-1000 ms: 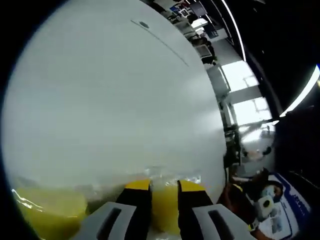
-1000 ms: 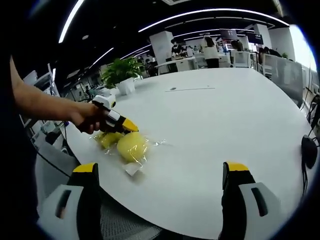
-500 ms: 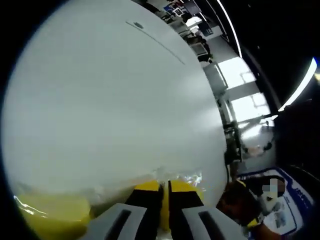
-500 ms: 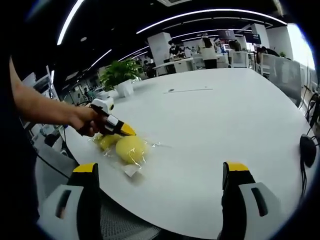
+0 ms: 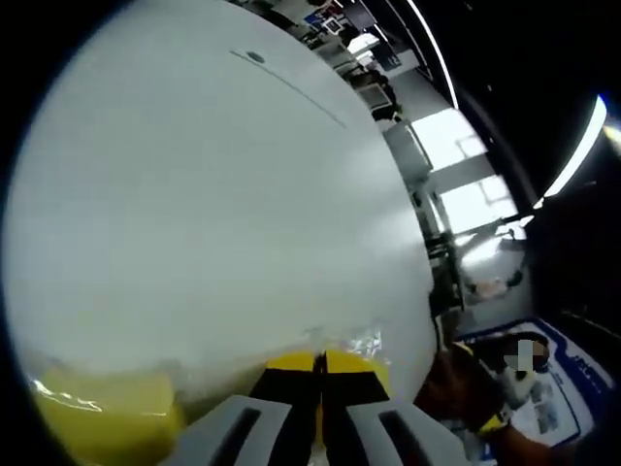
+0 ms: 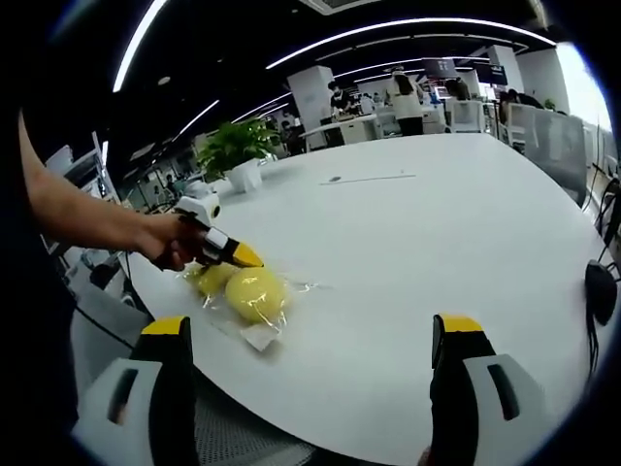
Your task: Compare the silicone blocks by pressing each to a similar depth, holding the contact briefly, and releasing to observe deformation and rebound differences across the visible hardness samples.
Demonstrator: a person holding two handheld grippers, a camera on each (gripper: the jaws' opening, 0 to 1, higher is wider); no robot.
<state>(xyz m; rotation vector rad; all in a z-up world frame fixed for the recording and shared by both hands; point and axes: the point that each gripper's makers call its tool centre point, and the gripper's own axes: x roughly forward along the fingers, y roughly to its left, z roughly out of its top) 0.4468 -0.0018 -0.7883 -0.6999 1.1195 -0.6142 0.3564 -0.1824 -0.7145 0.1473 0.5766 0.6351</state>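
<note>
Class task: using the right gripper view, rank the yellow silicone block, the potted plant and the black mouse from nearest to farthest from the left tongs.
1. Yellow silicone block, just beside the left tongs.
2. Potted plant, behind, at the table's far edge.
3. Black mouse, far right edge.

Yellow silicone blocks [image 6: 254, 292] (clear wrap), white table [image 6: 408, 252].

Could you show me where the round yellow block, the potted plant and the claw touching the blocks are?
Round yellow block [image 6: 254, 291]: right gripper view, its domed top.
Potted plant [image 6: 234, 144]: right gripper view, its leaves.
Left claw [image 6: 246, 258]: right gripper view, its yellow tip.
</note>
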